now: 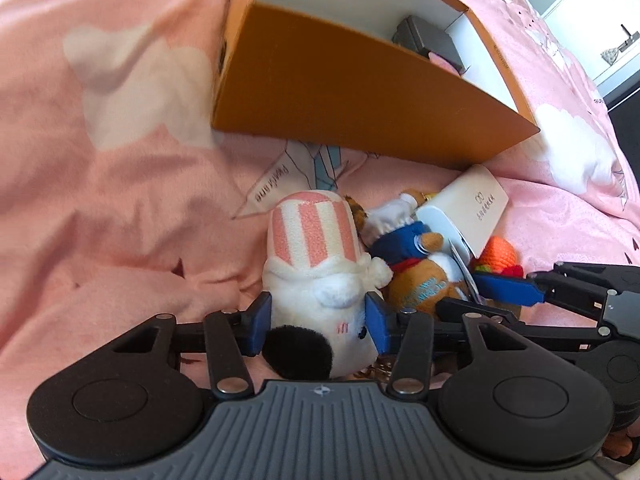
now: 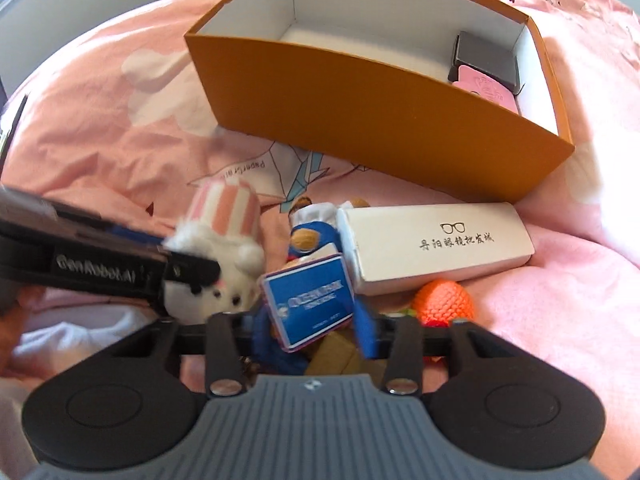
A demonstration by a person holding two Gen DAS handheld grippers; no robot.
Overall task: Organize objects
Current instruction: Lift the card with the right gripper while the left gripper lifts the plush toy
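Observation:
My left gripper point(image 1: 318, 320) is shut on a white plush toy point(image 1: 316, 276) with a pink-striped hat; it also shows in the right wrist view point(image 2: 224, 248). My right gripper point(image 2: 310, 328) is closed around a brown bear plush in blue point(image 2: 308, 236) with a blue tag point(image 2: 310, 304). The bear also shows in the left wrist view point(image 1: 416, 264). An open orange box point(image 2: 360, 108) stands beyond, holding a dark case point(image 2: 486, 56) and a pink item point(image 2: 486, 90). A white glasses case box point(image 2: 436, 240) and an orange knitted toy point(image 2: 442, 300) lie beside the bear.
Everything rests on a pink bedspread point(image 2: 560, 300) with white cloud prints. The orange box point(image 1: 360, 92) stands just beyond the toy pile. A white cabinet point(image 1: 600, 28) stands at the far right.

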